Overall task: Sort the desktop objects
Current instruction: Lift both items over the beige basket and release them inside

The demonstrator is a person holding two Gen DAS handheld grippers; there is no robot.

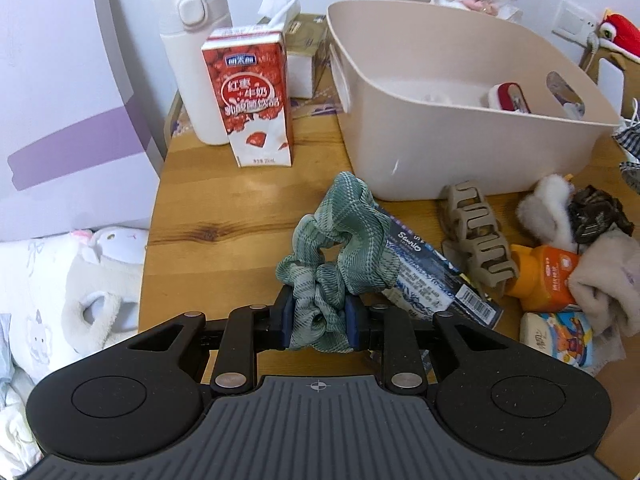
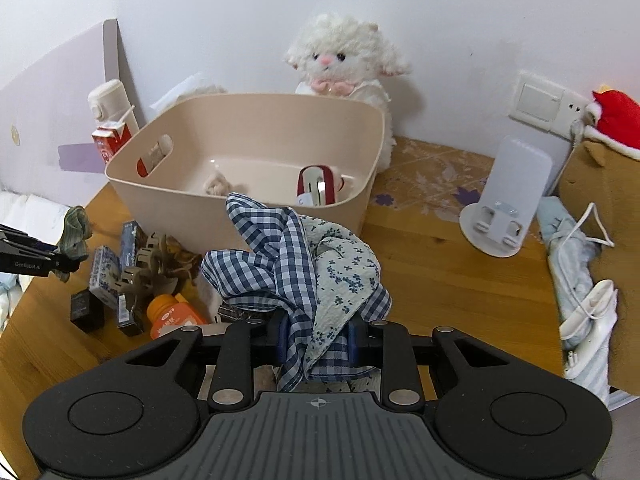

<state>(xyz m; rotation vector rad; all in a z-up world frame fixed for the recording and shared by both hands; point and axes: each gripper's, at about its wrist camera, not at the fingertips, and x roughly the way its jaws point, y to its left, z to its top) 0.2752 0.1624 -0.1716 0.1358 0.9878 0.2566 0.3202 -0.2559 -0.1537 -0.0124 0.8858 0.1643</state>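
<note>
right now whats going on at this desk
A person is sorting a cluttered wooden desk with two tools. The left hand-held gripper is shut on a green plaid scrunchie; the right hand-held gripper is shut on a bundle of blue checked and floral cloth. Both are held clear of the desk, short of the beige bin.

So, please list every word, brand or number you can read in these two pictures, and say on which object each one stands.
"红枣牛奶": on the red milk carton; its brand mark and bottom line are too small to read.
"Sanrio": on the dark flat box; its other print and barcode digits are too small to read.
"GenRobot.AI": on the left gripper.
Orange bottle: label blurred.
Cartoon-printed pack: characters unreadable.
</note>
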